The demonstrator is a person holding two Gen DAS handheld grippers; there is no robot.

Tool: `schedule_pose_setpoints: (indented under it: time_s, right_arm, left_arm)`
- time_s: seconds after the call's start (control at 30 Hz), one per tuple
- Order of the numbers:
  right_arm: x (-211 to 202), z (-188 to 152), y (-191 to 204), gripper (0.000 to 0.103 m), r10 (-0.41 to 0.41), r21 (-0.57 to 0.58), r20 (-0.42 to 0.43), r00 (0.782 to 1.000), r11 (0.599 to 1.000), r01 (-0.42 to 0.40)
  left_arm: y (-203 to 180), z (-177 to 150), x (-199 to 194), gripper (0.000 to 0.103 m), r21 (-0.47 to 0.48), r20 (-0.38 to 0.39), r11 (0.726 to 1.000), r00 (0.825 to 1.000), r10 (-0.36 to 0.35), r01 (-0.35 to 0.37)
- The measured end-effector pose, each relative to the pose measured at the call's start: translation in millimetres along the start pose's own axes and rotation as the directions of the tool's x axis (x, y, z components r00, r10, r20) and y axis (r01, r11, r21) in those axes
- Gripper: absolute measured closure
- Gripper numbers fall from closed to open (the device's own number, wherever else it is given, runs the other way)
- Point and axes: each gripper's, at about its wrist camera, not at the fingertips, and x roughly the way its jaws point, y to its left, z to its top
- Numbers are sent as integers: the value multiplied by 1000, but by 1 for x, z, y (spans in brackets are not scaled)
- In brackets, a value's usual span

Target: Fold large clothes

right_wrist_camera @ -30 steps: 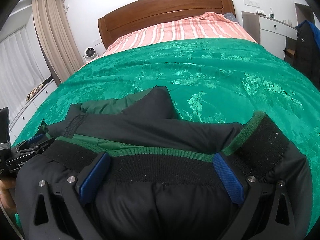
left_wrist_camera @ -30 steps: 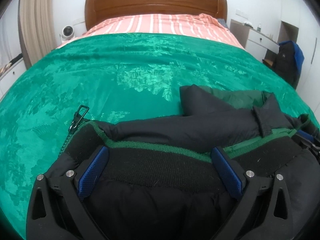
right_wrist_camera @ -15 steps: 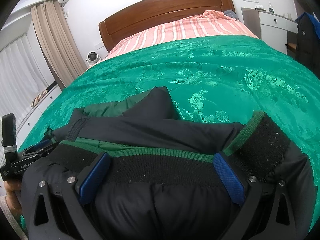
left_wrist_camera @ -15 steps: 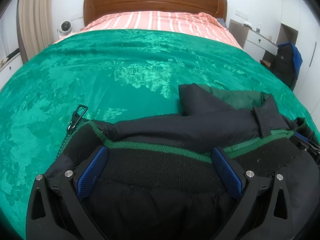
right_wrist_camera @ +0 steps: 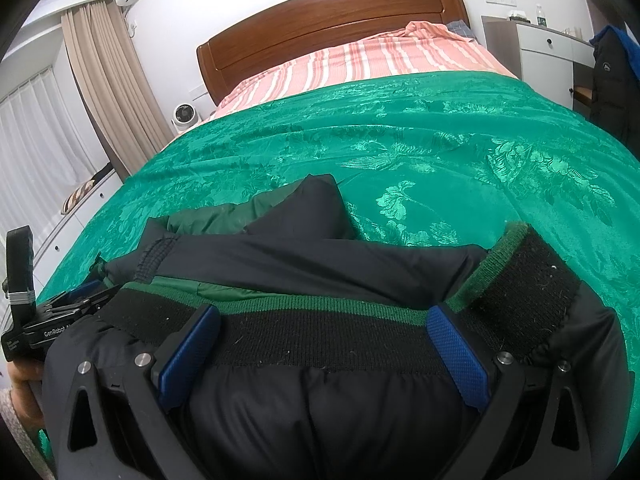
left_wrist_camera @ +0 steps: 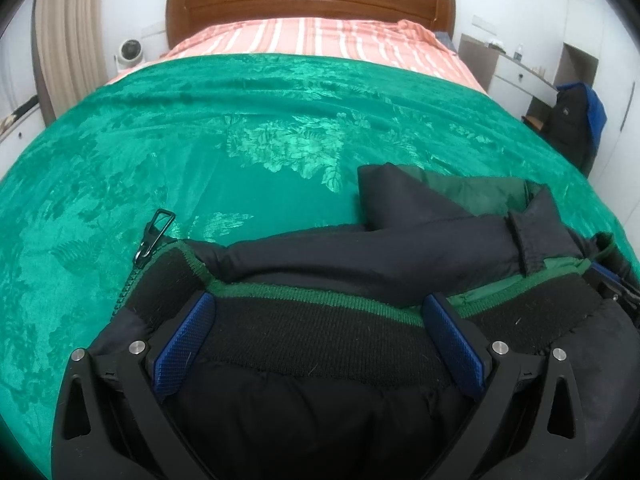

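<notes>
A dark navy padded jacket [left_wrist_camera: 380, 252] with green lining and a black ribbed hem lies bunched on the green bedspread [left_wrist_camera: 200, 152]. My left gripper [left_wrist_camera: 318, 316] has its jaws wide apart around the hem band, blue pads [left_wrist_camera: 184, 344] on either side; a zipper pull [left_wrist_camera: 154, 232] sticks out at the left corner. My right gripper [right_wrist_camera: 322, 328] likewise straddles the hem of the jacket [right_wrist_camera: 320, 248], jaws wide, blue pads [right_wrist_camera: 458, 352] beside the fabric. The left gripper shows at the left edge of the right wrist view [right_wrist_camera: 86, 294].
The bed has a wooden headboard [left_wrist_camera: 312, 4] and a pink striped sheet [left_wrist_camera: 312, 40] at the far end. A white dresser [right_wrist_camera: 548, 56] and a dark coat on a chair [right_wrist_camera: 612, 80] stand at the right. A small fan [right_wrist_camera: 185, 117] and curtains [right_wrist_camera: 108, 92] are at the left.
Both views have shifted slightly, as if the grippers and the jacket hem moved a little forward and up. The jaws have not changed width.
</notes>
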Motion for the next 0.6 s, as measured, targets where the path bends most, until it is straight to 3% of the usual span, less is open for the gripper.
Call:
schedule_pose_setpoints:
  time_s: [0.6]
  right_arm:
    - [0, 1, 1, 2, 5, 4, -7, 1000, 1000, -5]
  left_arm:
    - [0, 1, 1, 0, -2, -9, 1000, 1000, -3, 3]
